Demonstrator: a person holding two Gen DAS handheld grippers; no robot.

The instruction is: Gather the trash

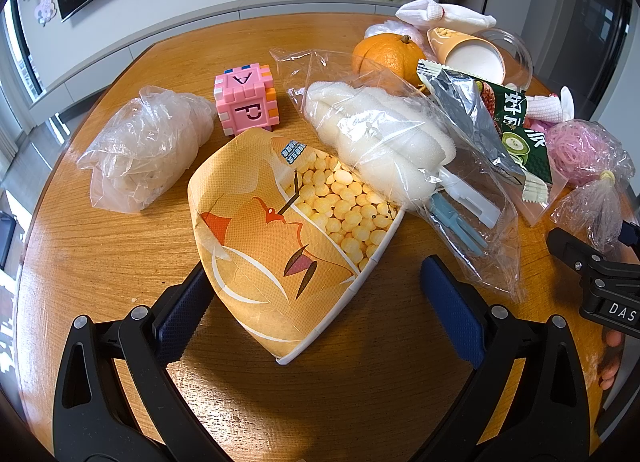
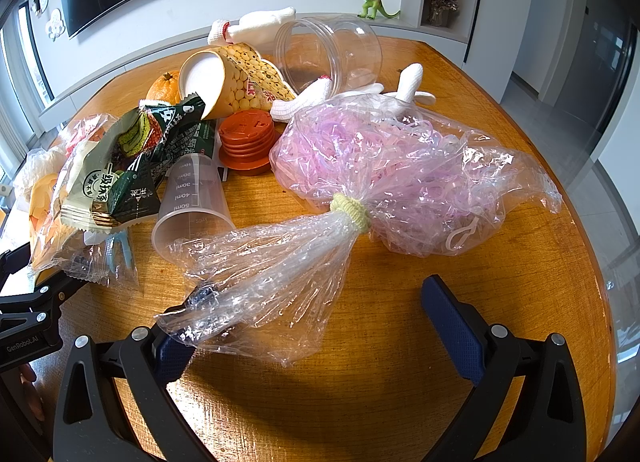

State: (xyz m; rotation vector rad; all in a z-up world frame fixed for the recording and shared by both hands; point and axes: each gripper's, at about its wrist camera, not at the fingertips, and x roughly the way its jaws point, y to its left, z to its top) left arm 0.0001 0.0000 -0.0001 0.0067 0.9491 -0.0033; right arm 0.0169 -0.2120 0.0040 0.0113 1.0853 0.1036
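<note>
Tongs gape empty on both sides; only the left view shows pink cube (image 1: 245, 100).

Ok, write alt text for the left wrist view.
The open left gripper straddles a flattened orange paper cup printed with corn puffs, lying on a round wooden table. Behind it lie plastic bags, a pink block cube and an orange.

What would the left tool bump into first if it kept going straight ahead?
Most likely the flattened orange paper cup, which already lies between the open left tool's fingers. Behind it sits the clear bag with white foam.
</note>
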